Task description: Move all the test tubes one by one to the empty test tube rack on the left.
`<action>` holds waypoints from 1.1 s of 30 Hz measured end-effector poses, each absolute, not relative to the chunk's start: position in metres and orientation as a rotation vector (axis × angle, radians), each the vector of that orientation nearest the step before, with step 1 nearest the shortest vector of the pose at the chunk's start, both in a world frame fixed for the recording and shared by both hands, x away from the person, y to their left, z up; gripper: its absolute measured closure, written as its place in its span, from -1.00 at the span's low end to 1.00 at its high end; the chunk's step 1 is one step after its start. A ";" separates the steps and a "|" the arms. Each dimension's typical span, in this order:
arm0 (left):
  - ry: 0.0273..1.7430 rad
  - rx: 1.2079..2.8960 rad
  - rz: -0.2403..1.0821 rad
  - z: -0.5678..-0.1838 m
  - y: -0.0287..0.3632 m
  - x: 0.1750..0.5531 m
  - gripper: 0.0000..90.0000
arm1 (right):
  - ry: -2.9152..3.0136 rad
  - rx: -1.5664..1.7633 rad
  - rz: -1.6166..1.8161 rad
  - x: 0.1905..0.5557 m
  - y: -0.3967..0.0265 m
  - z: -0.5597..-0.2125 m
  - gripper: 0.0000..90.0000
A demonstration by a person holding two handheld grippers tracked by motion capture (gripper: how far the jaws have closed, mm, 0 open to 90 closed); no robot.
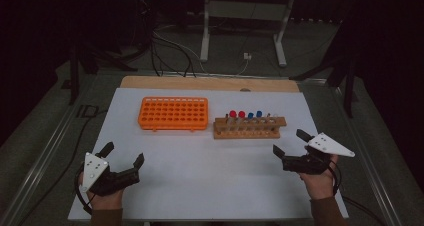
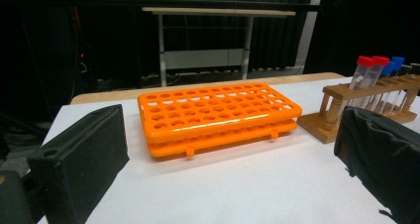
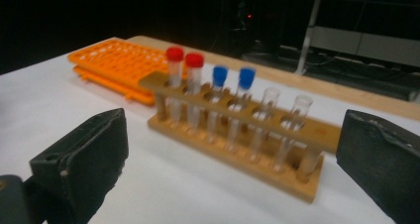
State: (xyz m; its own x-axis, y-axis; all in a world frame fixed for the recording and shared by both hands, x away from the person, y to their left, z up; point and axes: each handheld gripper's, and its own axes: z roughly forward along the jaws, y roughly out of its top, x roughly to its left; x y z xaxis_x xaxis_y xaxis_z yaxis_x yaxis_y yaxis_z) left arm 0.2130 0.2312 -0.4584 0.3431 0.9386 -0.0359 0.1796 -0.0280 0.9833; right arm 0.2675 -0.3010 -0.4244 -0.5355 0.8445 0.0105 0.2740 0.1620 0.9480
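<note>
Here both jaws stand wide and empty: the right gripper point(image 1: 291, 148) faces the wooden rack point(image 1: 249, 128) of tubes point(image 3: 193, 87), probably to pick one; the left gripper point(image 1: 123, 154) faces the orange rack point(image 1: 173, 113), their likely destination.

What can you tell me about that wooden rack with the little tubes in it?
The wooden rack looks like light wood: a base, end posts and a top rail with a row of holes. It stands upright on the white table, right of the orange rack. It holds six clear tubes: two red-capped, two blue-capped, two uncapped. No hand-held gripper touches it.
</note>
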 end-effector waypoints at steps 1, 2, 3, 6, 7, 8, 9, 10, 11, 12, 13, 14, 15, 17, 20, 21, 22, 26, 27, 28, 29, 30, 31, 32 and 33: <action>1.067 1.480 0.846 -0.459 0.231 0.213 -0.98 | 1.906 1.057 1.379 0.267 -0.301 -0.424 -0.99; 1.066 1.480 0.850 -0.460 0.231 0.214 -0.98 | 1.899 1.065 1.374 0.273 -0.301 -0.419 -0.99; 1.062 1.487 0.865 -0.461 0.231 0.214 -0.98 | 1.899 1.065 1.374 0.273 -0.301 -0.419 -0.99; 1.051 1.507 0.899 -0.463 0.230 0.215 -0.98 | 1.895 1.056 1.352 0.286 -0.300 -0.411 -0.99; 1.053 1.505 0.896 -0.463 0.230 0.215 -0.98 | 1.892 1.057 1.346 0.290 -0.299 -0.410 -0.99; 1.055 1.501 0.890 -0.463 0.230 0.216 -0.98 | 1.892 1.057 1.346 0.290 -0.299 -0.410 -0.99; 1.059 1.497 0.878 -0.463 0.230 0.215 -0.98 | 1.888 1.066 1.340 0.299 -0.299 -0.408 -0.99; 1.061 1.493 0.873 -0.463 0.230 0.215 -0.98 | 1.886 1.076 1.338 0.302 -0.299 -0.408 -0.99; 1.069 1.492 0.868 -0.463 0.230 0.216 -0.98 | 1.886 1.076 1.338 0.302 -0.299 -0.408 -0.99; 1.078 1.494 0.860 -0.463 0.231 0.216 -0.98 | 1.882 1.105 1.339 0.312 -0.301 -0.408 -0.99; 1.084 1.491 0.854 -0.464 0.231 0.216 -0.98 | 1.882 1.105 1.339 0.312 -0.301 -0.408 -0.99; 1.093 1.490 0.846 -0.464 0.231 0.216 -0.98 | 1.857 1.128 1.324 0.321 -0.304 -0.409 -0.91; 1.098 1.488 0.843 -0.464 0.232 0.217 -0.98 | 1.856 1.145 1.325 0.325 -0.305 -0.410 -0.88; 1.108 1.483 0.835 -0.464 0.233 0.217 -0.98 | 1.864 1.183 1.334 0.335 -0.309 -0.414 -0.83; 1.126 1.489 0.850 -0.465 0.234 0.217 -0.98 | 1.904 1.236 1.316 0.350 -0.313 -0.422 -0.67; 1.135 1.485 0.847 -0.466 0.234 0.218 -0.98 | 1.909 1.247 1.305 0.355 -0.313 -0.424 -0.61; 1.135 1.485 0.847 -0.466 0.234 0.218 -0.98 | 1.910 1.265 1.291 0.359 -0.313 -0.426 -0.51; 1.139 1.478 0.837 -0.467 0.235 0.218 -0.98 | 1.916 1.314 1.243 0.373 -0.312 -0.435 -0.11; 1.137 1.477 0.836 -0.466 0.235 0.218 -0.98 | 1.929 1.311 1.239 0.376 -0.311 -0.438 0.00; 1.135 1.477 0.837 -0.466 0.235 0.218 -0.98 | 1.950 1.302 1.228 0.378 -0.310 -0.441 0.10; 1.136 1.477 0.835 -0.466 0.235 0.218 -0.98 | 1.965 1.298 1.213 0.380 -0.309 -0.443 0.20; 1.139 1.479 0.832 -0.467 0.235 0.219 -0.98 | 1.977 1.300 1.196 0.381 -0.307 -0.446 0.26; 1.139 1.479 0.832 -0.467 0.235 0.219 -0.98 | 1.988 1.303 1.191 0.383 -0.307 -0.448 0.34; 1.140 1.479 0.832 -0.467 0.235 0.219 -0.98 | 1.988 1.303 1.191 0.383 -0.307 -0.448 0.34; 1.139 1.479 0.833 -0.467 0.235 0.218 -0.98 | 1.997 1.311 1.191 0.386 -0.305 -0.453 0.43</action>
State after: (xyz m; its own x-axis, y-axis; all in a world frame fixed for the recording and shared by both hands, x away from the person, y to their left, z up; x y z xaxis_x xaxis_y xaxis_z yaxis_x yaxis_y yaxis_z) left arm 0.2184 0.2350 -0.4667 0.3061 0.9496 -0.0670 0.2244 -0.0036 0.9745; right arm 0.3856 -0.3053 -0.4532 -0.4346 0.8976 0.0736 0.4916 0.1679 0.8545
